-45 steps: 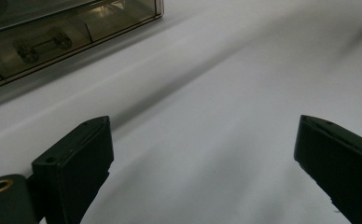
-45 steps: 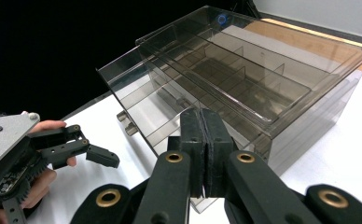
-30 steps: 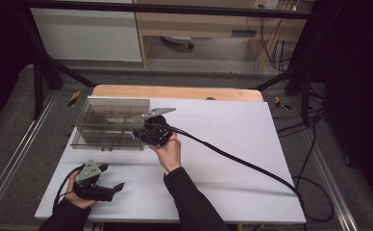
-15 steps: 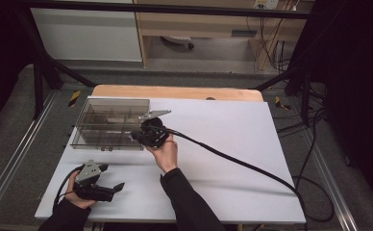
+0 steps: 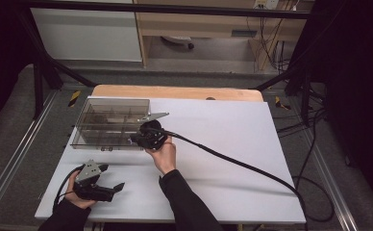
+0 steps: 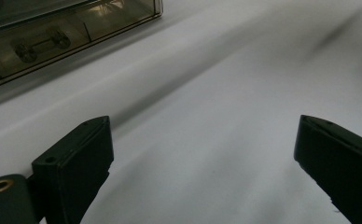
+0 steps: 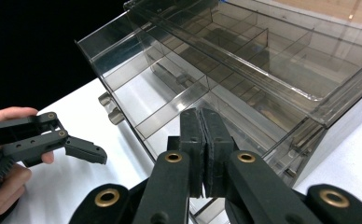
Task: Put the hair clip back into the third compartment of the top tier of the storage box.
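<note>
Your right gripper has slid a little nearer along the clear smoked-plastic organiser box — its flat black jaws pressed together, empty, at the drawer front. That box, ribbed with thin dividers, sits on the smooth white table. Your left gripper rests apart, jaws spread wide.

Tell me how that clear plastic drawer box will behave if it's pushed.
The drawer box looks thin-walled and empty, so probably light. On the smooth white table it would likely slide rather than tip, being low and wide. Its open drawer may slide in first.
</note>
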### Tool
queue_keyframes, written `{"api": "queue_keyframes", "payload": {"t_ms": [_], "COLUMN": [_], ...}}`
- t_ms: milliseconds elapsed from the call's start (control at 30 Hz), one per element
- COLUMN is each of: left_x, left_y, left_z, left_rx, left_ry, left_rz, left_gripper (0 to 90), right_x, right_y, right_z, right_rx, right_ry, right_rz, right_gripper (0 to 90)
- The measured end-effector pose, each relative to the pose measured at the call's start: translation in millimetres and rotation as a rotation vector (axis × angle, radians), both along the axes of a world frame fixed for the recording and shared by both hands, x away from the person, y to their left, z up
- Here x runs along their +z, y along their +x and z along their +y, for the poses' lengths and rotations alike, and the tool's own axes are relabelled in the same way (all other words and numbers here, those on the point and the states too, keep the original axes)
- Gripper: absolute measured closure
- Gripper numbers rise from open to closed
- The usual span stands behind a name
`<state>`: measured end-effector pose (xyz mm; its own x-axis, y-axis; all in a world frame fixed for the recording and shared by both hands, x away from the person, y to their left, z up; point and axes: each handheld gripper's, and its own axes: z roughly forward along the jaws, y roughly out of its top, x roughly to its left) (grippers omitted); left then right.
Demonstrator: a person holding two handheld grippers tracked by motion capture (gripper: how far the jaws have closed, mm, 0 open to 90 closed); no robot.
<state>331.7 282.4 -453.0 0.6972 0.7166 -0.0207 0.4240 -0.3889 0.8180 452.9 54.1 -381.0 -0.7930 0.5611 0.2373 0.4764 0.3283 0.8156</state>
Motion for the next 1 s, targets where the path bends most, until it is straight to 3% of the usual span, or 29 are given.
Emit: {"api": "queue_keyframes", "payload": {"t_ms": [267,533,800,1000], "left_x": [0.1,0.3,0.2,0.5], "left_y": [-0.2,-0.3,-0.2,-0.3], "left_z": [0.0,0.2,0.2,0.3], "left_rx": [0.0,0.002,0.002,0.004], "left_ry": [0.0,-0.001,-0.001,-0.001], "left_rz": [-0.001,-0.003,-0.001,-0.004], "left_gripper": [4.5,4.4,4.4,4.5], "right_x": [-1.1,11.5,31.3,35.2], "right_y": [0.7,-4.2,-13.7,-16.9], "right_z": [0.0,-5.6,-16.3,-29.4], "right_rx": [0.004,0.007,-0.014,-0.029], "right_ry": [-0.006,-0.001,0.001,0.027], "right_rz": [0.001,-0.068,-0.134,-0.131], "right_gripper": [83.7,67.2,36.3,18.2]}}
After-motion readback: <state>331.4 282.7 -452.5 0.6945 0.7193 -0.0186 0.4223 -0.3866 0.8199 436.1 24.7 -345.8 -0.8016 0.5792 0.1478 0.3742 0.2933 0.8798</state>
